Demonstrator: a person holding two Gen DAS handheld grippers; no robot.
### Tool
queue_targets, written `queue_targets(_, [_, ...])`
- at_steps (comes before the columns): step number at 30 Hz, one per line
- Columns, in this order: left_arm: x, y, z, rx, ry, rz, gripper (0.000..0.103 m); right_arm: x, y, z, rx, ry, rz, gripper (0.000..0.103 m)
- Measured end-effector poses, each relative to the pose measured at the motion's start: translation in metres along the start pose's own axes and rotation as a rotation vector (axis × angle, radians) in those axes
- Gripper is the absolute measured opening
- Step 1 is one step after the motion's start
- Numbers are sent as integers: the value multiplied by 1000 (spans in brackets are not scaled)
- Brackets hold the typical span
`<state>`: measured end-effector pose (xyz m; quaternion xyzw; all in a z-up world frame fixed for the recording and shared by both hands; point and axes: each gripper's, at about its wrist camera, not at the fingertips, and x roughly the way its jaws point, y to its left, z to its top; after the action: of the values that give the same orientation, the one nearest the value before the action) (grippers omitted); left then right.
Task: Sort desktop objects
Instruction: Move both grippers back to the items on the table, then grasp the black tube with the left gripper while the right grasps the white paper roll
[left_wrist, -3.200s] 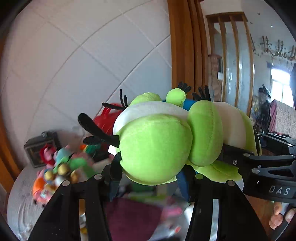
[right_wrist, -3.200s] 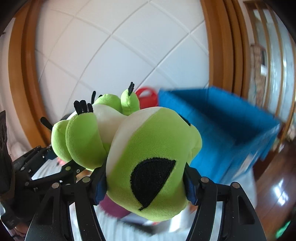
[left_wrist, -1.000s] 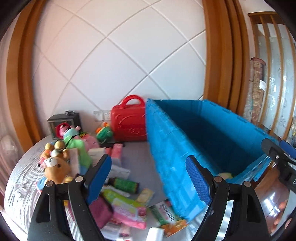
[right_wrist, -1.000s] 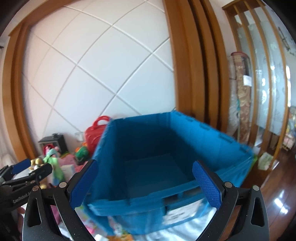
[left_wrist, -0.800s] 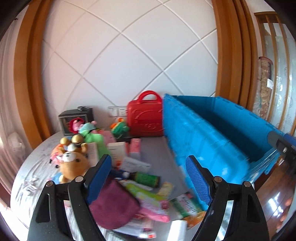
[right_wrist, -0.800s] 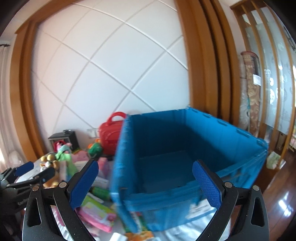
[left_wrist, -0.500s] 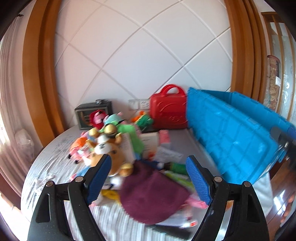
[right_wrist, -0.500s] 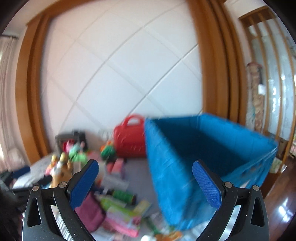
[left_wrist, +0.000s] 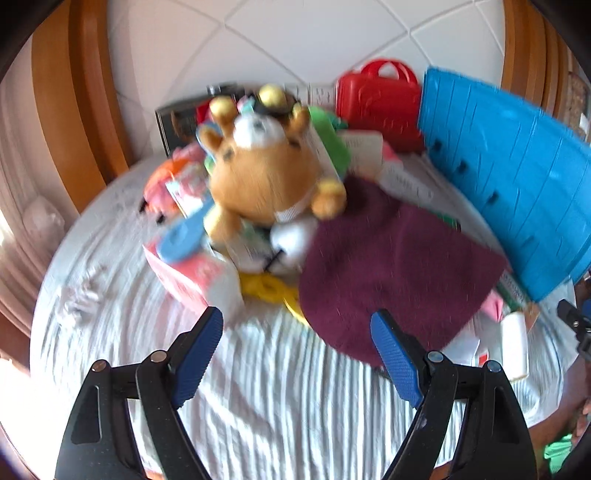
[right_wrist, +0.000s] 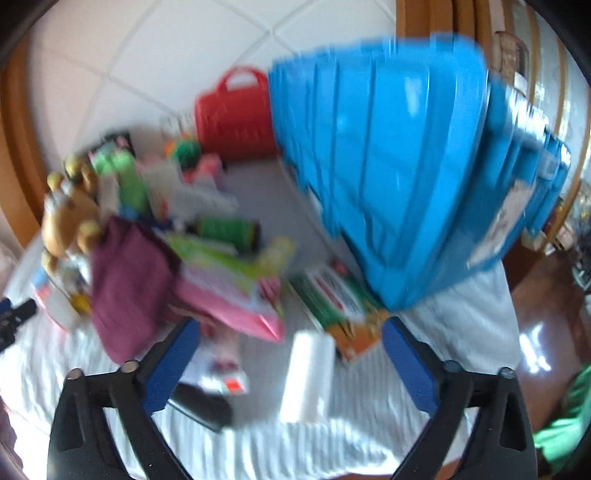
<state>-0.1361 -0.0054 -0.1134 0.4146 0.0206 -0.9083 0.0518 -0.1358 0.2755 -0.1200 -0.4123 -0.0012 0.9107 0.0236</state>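
Note:
Both views are motion-blurred. My left gripper (left_wrist: 297, 332) is open and empty above the white cloth, just short of a brown teddy bear (left_wrist: 264, 173) and a maroon cloth (left_wrist: 391, 258). My right gripper (right_wrist: 291, 339) is open and empty above a white roll (right_wrist: 308, 376), a pink packet (right_wrist: 229, 295) and a green-orange box (right_wrist: 343, 299). The blue crate (right_wrist: 399, 177) stands to the right; it also shows in the left wrist view (left_wrist: 517, 177). The bear (right_wrist: 68, 218) and maroon cloth (right_wrist: 127, 277) show at the left of the right wrist view.
A red case (left_wrist: 380, 99) stands against the back wall beside the crate. A pink box (left_wrist: 192, 273), a yellow item (left_wrist: 269, 291) and several small toys lie around the bear. The table has a white striped cloth (left_wrist: 280, 398). Wooden floor (right_wrist: 535, 339) lies to the right.
Both grippers held a green plush, which is now gone from them. Both have swung left and down from the crate towards the pile on the table.

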Motion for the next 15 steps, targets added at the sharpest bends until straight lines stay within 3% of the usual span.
queue_targets(3, [16,-24,-16,-1,69,-16,82,23,-9,-11,-35,73,3,78])
queue_targets(7, [37,-64,-37,-15,143,-20,81,37,-23,-22,-70,116,37,78])
queue_targets(11, [56,-98,-60,-94,248,-25,78,52,-35,-29,-118,153,92,78])
queue_targets(15, [71,-127,-70,-144,277,-8,77,62,-43,-33,-149,180,137,78])
